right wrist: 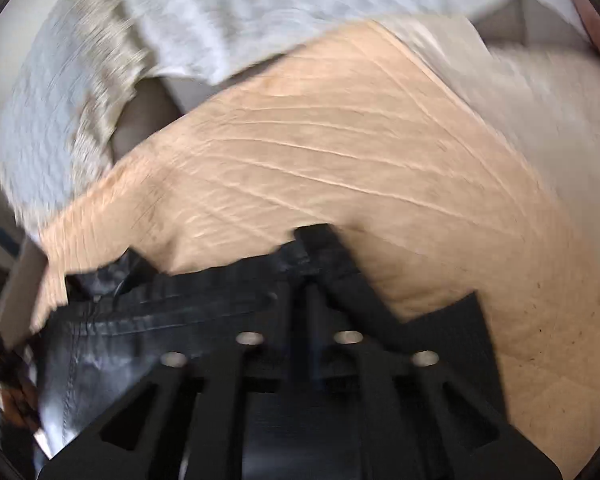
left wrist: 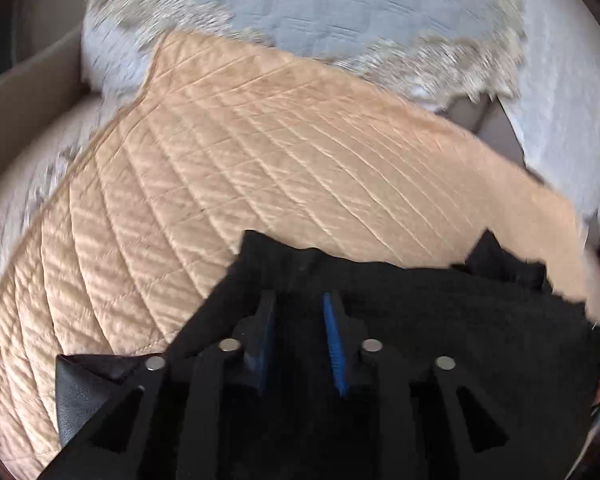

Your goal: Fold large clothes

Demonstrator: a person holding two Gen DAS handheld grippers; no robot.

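Note:
A black garment [left wrist: 440,320], fuzzy on one side and leather-like on the other [right wrist: 112,344], lies bunched on a tan quilted seat cover [left wrist: 260,152]. In the left wrist view my left gripper [left wrist: 298,300] points down into the fuzzy cloth, its blue pads narrowly apart with a fold of the garment pinched between them. In the right wrist view my right gripper [right wrist: 310,276] is shut on a seam edge of the leather-like side, and a black strip sticks up past its tips. The rest of the garment is hidden below both grippers.
White-grey throws with lace trim [left wrist: 340,4] [right wrist: 188,16] drape behind the tan cover [right wrist: 340,152]. A beige box-like edge [left wrist: 24,92] stands at the left. Pale upholstery [right wrist: 560,112] shows to the right. Both views are blurred.

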